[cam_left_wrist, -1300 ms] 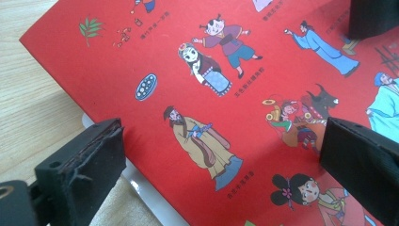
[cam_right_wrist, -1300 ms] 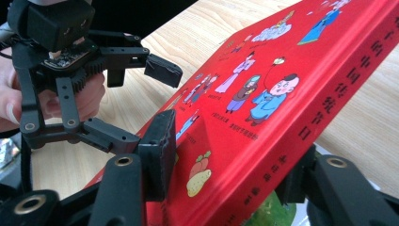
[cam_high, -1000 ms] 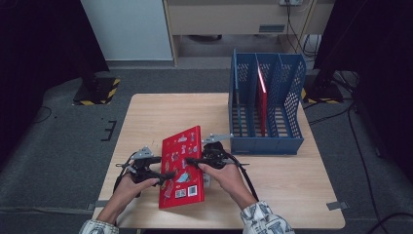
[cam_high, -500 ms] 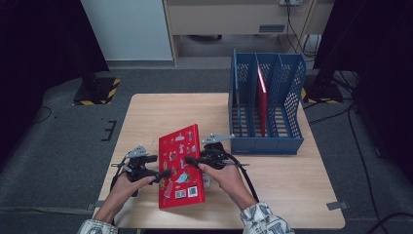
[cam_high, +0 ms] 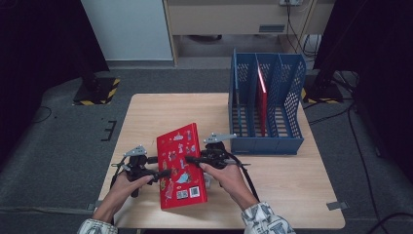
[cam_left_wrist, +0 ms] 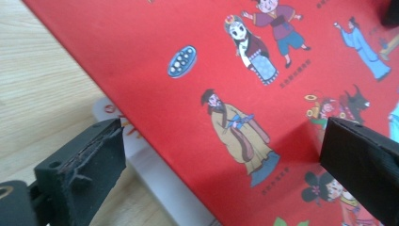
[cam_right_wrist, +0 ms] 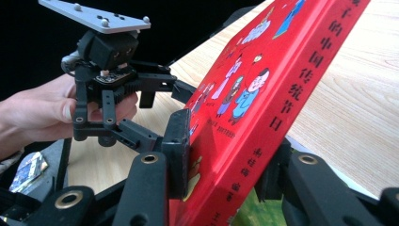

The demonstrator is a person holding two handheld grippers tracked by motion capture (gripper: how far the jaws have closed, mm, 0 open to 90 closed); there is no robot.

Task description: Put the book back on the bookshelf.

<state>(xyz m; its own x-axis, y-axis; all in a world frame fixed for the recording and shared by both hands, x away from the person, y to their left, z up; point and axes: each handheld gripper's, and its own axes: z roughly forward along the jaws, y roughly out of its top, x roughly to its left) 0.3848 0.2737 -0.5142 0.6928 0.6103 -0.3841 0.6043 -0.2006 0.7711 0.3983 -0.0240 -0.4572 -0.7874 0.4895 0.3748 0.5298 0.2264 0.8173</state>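
A red picture book (cam_high: 179, 165) lies at the table's near side, with its spine edge (cam_right_wrist: 277, 108) raised and tilted. My right gripper (cam_high: 189, 159) has just been closing its jaws and now grips that spine edge, one pad (cam_right_wrist: 181, 146) flat on the cover and the other behind the book. My left gripper (cam_high: 163, 171) is at the book's left edge with its jaws spread wide. One jaw stands over the cover (cam_left_wrist: 263, 94) and the other over the wood. The right gripper view shows the left gripper (cam_right_wrist: 157, 89) beyond the book, with nothing in it.
A blue three-slot file rack (cam_high: 265, 141) stands at the right back of the table, with a red book (cam_high: 261, 95) upright in its middle slot. A flat white thing (cam_left_wrist: 160, 183) lies under the red book. Bare wood (cam_high: 146, 117) stretches to the back left.
The left gripper has drawn back slightly to the left. The book and the right hand keep their place.
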